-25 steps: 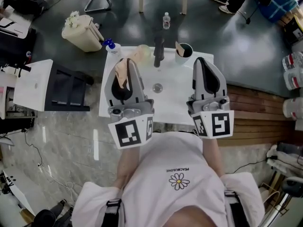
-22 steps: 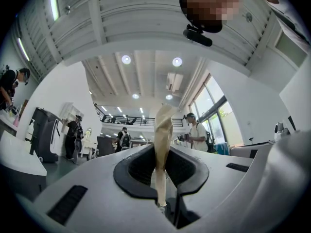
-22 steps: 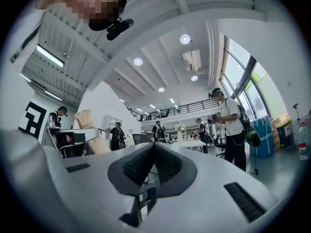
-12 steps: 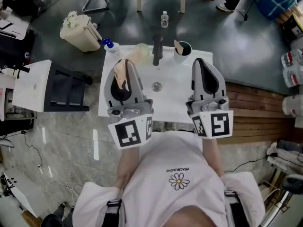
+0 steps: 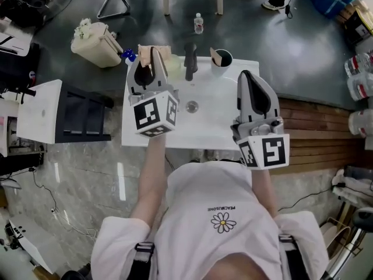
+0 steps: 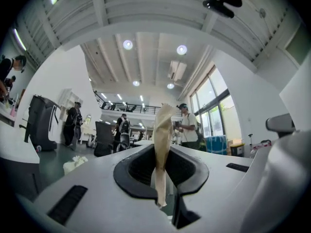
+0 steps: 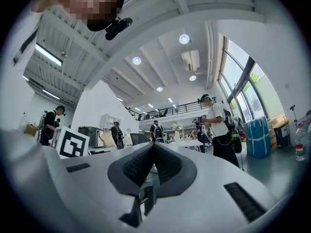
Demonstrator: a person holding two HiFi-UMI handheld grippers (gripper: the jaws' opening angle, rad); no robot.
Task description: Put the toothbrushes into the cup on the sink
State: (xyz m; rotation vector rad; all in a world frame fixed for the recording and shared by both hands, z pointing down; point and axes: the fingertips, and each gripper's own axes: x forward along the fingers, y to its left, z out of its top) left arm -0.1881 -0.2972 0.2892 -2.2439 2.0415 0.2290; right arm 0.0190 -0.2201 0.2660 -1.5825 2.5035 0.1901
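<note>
My left gripper point(image 5: 152, 52) reaches over the back left of the white sink point(image 5: 215, 118). It is shut on a flat beige toothbrush point(image 6: 162, 135), which stands up between the jaws in the left gripper view. A dark cup point(image 5: 223, 58) stands at the sink's back right, to the right of the black faucet point(image 5: 188, 61), and holds a beige piece point(image 5: 216, 56). My right gripper point(image 5: 248, 76) hovers over the sink's right side. Its jaws meet at the tips with nothing between them point(image 7: 154, 147).
The drain point(image 5: 192, 106) lies mid-sink. A blue-capped bottle point(image 5: 126, 54) stands at the back left corner, a cream bin point(image 5: 93, 37) on the floor beyond. A small bottle point(image 5: 199, 23) stands behind the sink. A white table point(image 5: 41, 107) is at left, wooden boards point(image 5: 315, 133) at right.
My left gripper has moved away from me, from the sink's left middle to its back left corner, carrying the beige toothbrush. The right gripper has stayed put.
</note>
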